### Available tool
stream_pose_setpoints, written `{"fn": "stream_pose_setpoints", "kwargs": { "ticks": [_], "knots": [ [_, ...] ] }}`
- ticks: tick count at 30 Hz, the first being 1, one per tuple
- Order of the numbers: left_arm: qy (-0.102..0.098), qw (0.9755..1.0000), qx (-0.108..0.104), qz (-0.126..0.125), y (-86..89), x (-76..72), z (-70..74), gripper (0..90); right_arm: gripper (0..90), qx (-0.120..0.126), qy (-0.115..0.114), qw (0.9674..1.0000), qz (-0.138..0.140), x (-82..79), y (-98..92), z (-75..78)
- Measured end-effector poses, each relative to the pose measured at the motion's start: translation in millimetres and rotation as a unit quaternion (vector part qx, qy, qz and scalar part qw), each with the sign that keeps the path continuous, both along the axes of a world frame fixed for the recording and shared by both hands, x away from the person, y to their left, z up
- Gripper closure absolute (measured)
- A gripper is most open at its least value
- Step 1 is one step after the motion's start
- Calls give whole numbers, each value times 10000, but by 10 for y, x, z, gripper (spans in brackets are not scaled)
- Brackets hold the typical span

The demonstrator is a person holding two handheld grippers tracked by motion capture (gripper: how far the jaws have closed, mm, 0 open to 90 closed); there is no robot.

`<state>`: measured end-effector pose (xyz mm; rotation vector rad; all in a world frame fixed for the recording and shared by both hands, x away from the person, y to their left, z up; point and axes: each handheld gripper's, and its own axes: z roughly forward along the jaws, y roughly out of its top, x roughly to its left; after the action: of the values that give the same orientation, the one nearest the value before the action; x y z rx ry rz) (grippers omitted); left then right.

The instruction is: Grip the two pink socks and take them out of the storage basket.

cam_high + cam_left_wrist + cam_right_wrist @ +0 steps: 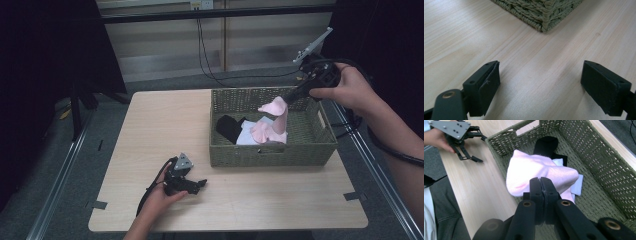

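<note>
R gripper [541, 182] jaws clamp 1 pink sock [536, 173] over 1 basket [270, 155]; L gripper [540, 85] jaws wide, empty.

The pink cloth [536, 172] looked soft and fleecy (matt), lying in the rough woven-straw basket [272, 152] on the smooth pale-wood table [150, 130].

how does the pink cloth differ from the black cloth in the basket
The pink cloth is pale and pinched by the right gripper, its top raised above the basket rim; the black cloth is dark and untouched. The pink one hangs drawn out upward, while the black one lies low at the basket's left end. Both are soft fabric pieces inside the same basket.
</note>
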<state>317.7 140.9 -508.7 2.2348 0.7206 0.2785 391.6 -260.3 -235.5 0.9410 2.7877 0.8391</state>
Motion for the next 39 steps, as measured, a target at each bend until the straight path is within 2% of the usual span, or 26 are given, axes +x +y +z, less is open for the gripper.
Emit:
{"fn": "stream_pose_setpoints", "kwargs": {
  "ticks": [7, 12, 16, 23, 25, 26, 27, 28, 29, 31, 33, 38, 39],
  "knots": [
    [1, 10000, 1, 0, 0, 0, 0, 154, 886, 8, -75, 9998, 179, -127, 25, 89],
    [2, 10000, -1, 0, 0, 0, 0, 154, 885, 53, -112, 9993, 341, -277, 50, 171],
    [0, 10000, 1, 0, 0, 0, 0, 154, 884, 104, -107, 9991, 403, -350, 68, 169],
    [0, 10000, 1, 1, 0, 0, 0, 154, 882, 205, -38, 9971, 728, -534, 151, 114],
    [-1, 10000, 4, 0, 0, 0, 0, 154, 867, 280, -18, 9957, 881, -623, 204, 93],
    [-1, 10000, 4, 0, 0, 0, 0, 153, 814, 348, -16, 9952, 917, -650, 212, 89],
    [0, 10000, 1, 1, 0, 0, 0, 153, 814, 348, -16, 9952, 917, -650, 212, 89],
    [-10, 10000, -12, 8, -2, -1, -2, 154, 734, 515, -99, 9950, 854, -656, 208, 72],
    [-10, 10000, -12, 8, -2, -1, -2, 154, 734, 515, -99, 9950, 854, -656, 208, 72],
    [-9, 10000, -12, 7, -2, -1, -2, 153, 683, 450, -108, 9961, 751, -610, 192, 27],
    [-9, 10000, -12, 6, -2, 0, -2, 153, 673, 398, -52, 9972, 635, -540, 179, -40],
    [-9, 10000, -13, 7, -2, 0, -2, 153, 598, 177, 57, 9995, 250, -269, 159, -315],
    [-7, 10000, -11, 4, -1, 0, -2, 153, 598, 177, 57, 9995, 250, -269, 159, -315]
  ]
}}
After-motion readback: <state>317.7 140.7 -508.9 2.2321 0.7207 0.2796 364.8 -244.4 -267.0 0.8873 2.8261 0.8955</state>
